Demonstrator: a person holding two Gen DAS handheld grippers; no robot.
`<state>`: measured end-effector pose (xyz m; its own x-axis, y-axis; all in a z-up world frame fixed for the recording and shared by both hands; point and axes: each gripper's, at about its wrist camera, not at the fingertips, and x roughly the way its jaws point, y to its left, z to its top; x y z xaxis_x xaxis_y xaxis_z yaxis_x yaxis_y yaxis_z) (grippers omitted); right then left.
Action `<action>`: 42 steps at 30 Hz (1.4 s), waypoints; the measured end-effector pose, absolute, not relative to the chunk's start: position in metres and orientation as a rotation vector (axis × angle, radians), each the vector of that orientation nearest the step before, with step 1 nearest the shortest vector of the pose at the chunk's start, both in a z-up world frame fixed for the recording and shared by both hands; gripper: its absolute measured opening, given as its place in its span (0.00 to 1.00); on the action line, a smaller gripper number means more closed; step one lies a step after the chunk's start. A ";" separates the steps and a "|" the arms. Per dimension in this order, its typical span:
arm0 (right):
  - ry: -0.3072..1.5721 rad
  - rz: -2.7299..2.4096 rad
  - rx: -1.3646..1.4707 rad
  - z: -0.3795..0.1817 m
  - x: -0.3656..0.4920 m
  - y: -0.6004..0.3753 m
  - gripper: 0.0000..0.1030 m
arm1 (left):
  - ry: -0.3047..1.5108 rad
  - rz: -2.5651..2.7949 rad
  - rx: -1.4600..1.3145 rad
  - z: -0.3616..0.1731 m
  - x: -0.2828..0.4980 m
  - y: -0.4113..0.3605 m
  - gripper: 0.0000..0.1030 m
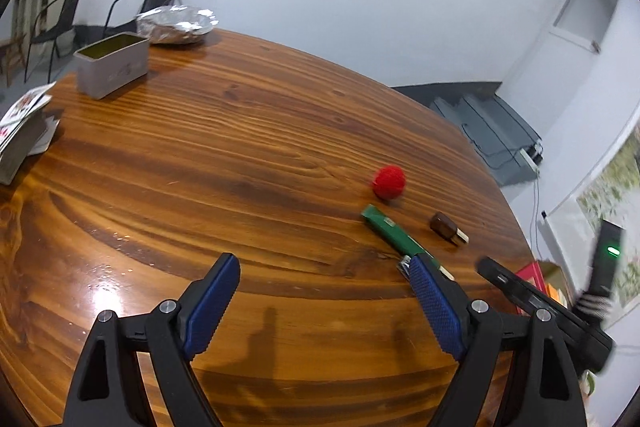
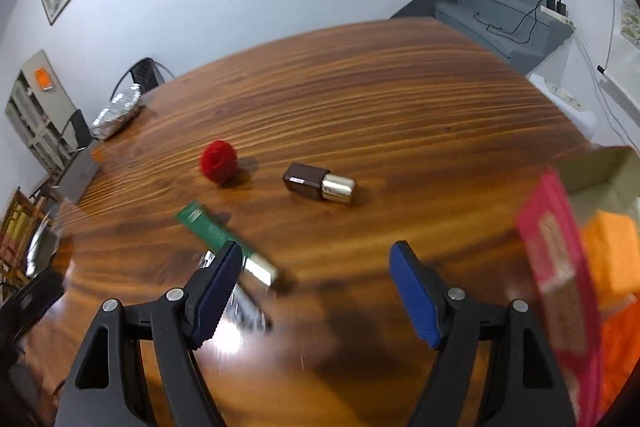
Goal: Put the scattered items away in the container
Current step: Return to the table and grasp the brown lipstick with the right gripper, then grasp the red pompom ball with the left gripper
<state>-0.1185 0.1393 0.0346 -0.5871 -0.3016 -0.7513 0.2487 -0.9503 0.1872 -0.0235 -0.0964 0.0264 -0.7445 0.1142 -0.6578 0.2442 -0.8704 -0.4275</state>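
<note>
Three scattered items lie loose on the worktop [image 2: 400, 99]: red ball [image 2: 218, 161], green tube [image 2: 212, 231], brown-and-silver case [image 2: 318, 183]. The container [image 2: 600, 167], an open box at the right edge, already holds pink and orange things. Left tool [image 1: 326, 281] and right tool [image 2: 318, 265] hang with jaws apart, both empty; most sorting remains.
</note>
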 end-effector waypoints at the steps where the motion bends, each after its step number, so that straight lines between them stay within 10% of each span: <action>1: -0.074 -2.559 1.235 0.030 -0.127 0.134 0.77 | 0.788 -2.749 1.097 0.025 -0.024 -0.099 0.86; 31: 0.021 -2.659 1.173 0.034 -0.132 0.148 0.62 | 0.654 -2.733 1.217 0.003 -0.045 -0.073 0.86; 42: 0.024 -2.630 1.096 0.041 -0.067 0.187 0.63 | 0.291 -2.836 1.251 0.017 -0.130 -0.024 0.86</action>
